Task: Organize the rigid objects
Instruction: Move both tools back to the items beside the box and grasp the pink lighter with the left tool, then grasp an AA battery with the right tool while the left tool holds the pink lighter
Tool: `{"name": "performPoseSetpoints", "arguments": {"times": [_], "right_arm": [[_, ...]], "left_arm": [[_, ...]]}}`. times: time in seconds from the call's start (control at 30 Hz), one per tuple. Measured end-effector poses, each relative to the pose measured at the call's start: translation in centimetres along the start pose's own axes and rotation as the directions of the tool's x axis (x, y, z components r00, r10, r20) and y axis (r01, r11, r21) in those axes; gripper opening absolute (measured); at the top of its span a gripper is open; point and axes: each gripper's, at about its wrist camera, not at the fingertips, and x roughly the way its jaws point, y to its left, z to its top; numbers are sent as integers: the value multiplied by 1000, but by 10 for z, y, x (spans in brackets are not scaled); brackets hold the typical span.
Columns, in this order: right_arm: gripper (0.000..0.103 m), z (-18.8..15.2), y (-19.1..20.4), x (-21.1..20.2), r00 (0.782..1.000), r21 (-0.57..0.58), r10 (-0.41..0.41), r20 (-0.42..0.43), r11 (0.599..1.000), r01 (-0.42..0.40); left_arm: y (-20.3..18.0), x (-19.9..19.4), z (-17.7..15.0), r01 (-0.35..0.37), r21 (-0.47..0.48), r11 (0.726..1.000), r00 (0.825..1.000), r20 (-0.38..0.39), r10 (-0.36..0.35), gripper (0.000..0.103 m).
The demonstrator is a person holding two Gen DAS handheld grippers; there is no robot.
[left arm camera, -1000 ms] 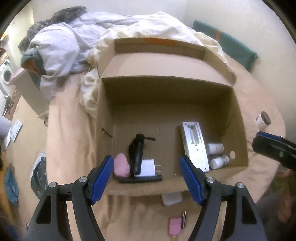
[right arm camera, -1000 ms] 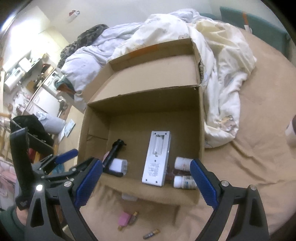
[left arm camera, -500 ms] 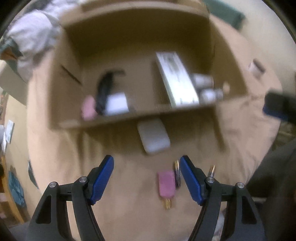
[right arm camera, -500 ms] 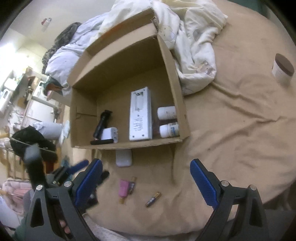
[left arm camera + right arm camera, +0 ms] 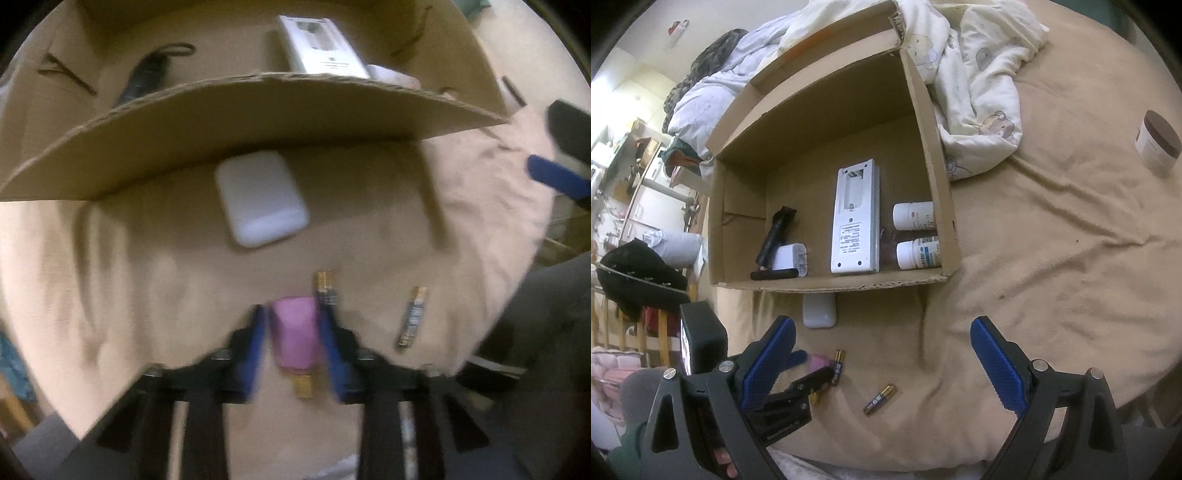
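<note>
Left wrist view: left gripper (image 5: 291, 325) low over the tan blanket (image 5: 129, 280), blue fingers (image 5: 255, 336) narrowed around the pink object (image 5: 295, 332), contact blurred, one battery (image 5: 325, 286) beside it, another (image 5: 413, 318) further right. Right wrist view: right gripper (image 5: 882, 358) spread wide and holding nothing, above the loose battery (image 5: 880, 398); cardboard box (image 5: 945, 206) beyond.

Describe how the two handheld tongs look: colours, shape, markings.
Both tongs match: the right tongs have black skeletal arms with triangular cut-outs, silver screws at the joints and flat blue pads with a fine ribbed texture. The left tongs have the same blue pads on black arms; small pale lettering marks their black body, too small to read.
</note>
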Motion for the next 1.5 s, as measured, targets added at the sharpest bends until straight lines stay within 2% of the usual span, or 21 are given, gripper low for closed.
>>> {"name": "performPoseSetpoints", "arguments": {"times": [0.17, 0.23, 0.3, 0.4, 0.47, 0.53, 0.63, 0.77, 0.87, 0.9, 0.97, 1.03, 1.5], "right_arm": [[101, -3, 3, 4, 1000, -19, 6, -29, 1000, -7], [101, -8, 11, 12, 997, -78, 8, -79, 997, -14], [101, -17, 23, 23, 992, -168, -54, -117, 985, 34], [101, -36, 43, 45, 969, -347, -174, -176, 932, 105], [101, -52, 56, 61, 948, -448, -220, -228, 889, 98], [95, -67, 66, 76, 926, -532, -273, -260, 841, 98], [86, -78, 72, 93, 900, -589, -327, -290, 802, 102], [81, -82, 71, 108, 877, -609, -359, -319, 787, 100], [77, -78, 72, 113, 878, -604, -351, -326, 792, 93], [75, -76, 72, 113, 879, -598, -348, -326, 796, 93], [66, -75, 72, 112, 881, -601, -348, -320, 794, 96], [46, -74, 72, 108, 887, -604, -345, -306, 791, 100], [45, -67, 69, 82, 914, -575, -304, -268, 812, 101]], "left_arm": [[6, -2, -2, -37, -17, 999, 999, 3, 37, 23], [8, -6, -2, -65, -29, 997, 998, 6, 65, 23], [8, -8, -2, -100, -32, 994, 995, 14, 100, 23], [11, -8, -4, -125, -44, 991, 992, 12, 126, 23], [8, -7, -5, -133, -36, 991, 991, 14, 133, 23], [4, -4, -6, -152, -21, 988, 988, 5, 152, 24], [-8, 5, -5, -166, -9, 986, 986, -15, 166, 26], [-14, 9, -4, -164, -7, 986, 986, -14, 163, 27], [-13, 8, -2, -127, -24, 992, 992, -12, 127, 23], [4, 3, -1, -121, -26, 992, 993, -14, 120, 23], [5, 3, -2, -120, -27, 992, 993, -11, 120, 23], [12, 1, -3, -129, -19, 991, 992, -5, 129, 23], [37, -19, -2, -198, -73, 977, 978, 44, 202, 23]]}}
